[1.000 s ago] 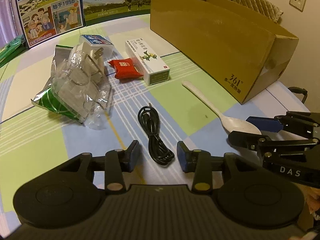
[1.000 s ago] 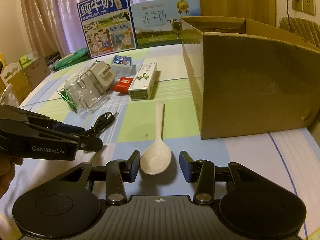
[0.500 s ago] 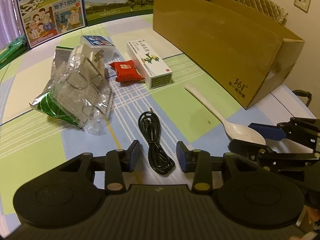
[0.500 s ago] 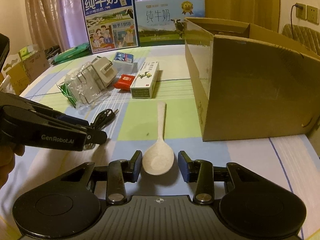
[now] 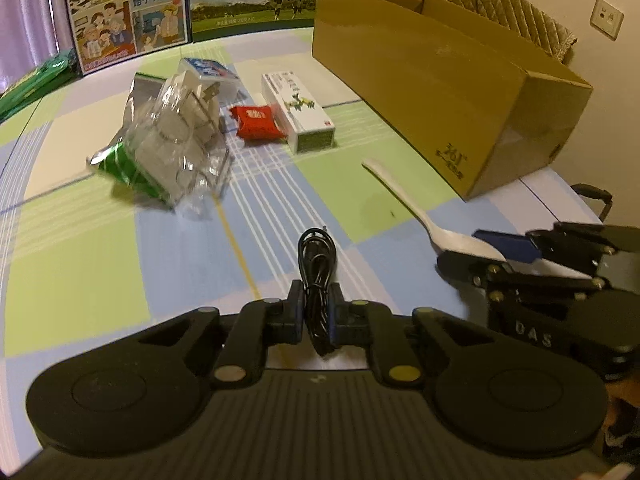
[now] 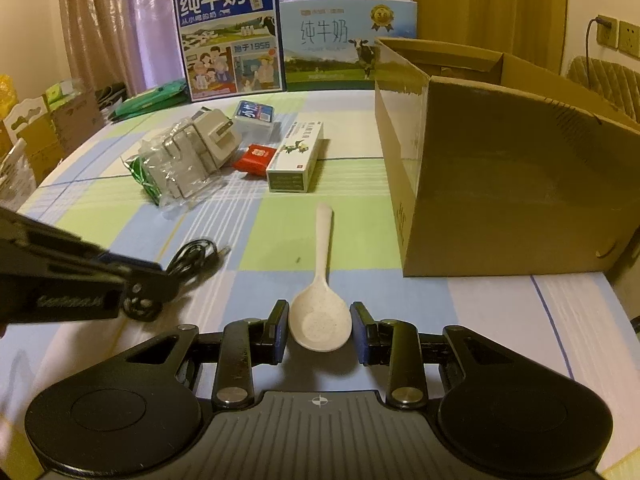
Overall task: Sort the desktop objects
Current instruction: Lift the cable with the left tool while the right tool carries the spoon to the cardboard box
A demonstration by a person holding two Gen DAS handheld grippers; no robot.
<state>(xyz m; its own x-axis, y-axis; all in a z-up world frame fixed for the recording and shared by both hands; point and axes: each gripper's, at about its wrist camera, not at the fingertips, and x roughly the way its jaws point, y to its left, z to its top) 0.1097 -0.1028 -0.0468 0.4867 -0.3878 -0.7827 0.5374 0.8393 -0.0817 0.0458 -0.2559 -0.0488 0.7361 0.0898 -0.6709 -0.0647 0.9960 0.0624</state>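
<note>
Left gripper [image 5: 316, 314]: pads pinch the black coiled cable [image 5: 317, 256], so the near end of the coil is hidden between them. In the right wrist view that gripper's side lettering is motion-blurred, unreadable. White plastic spoon [image 5: 436, 228]: bowl partly covered by the right gripper's blue pad [image 5: 508, 242] in the left wrist view. Brown cardboard box [image 6: 520, 168]: contents not visible from either view; right end cut by the frame edge. Crumpled clear plastic packaging [image 5: 180, 148] smeared, contents unclear. Small print on the white-green carton [image 6: 298, 156] too small to read.
</note>
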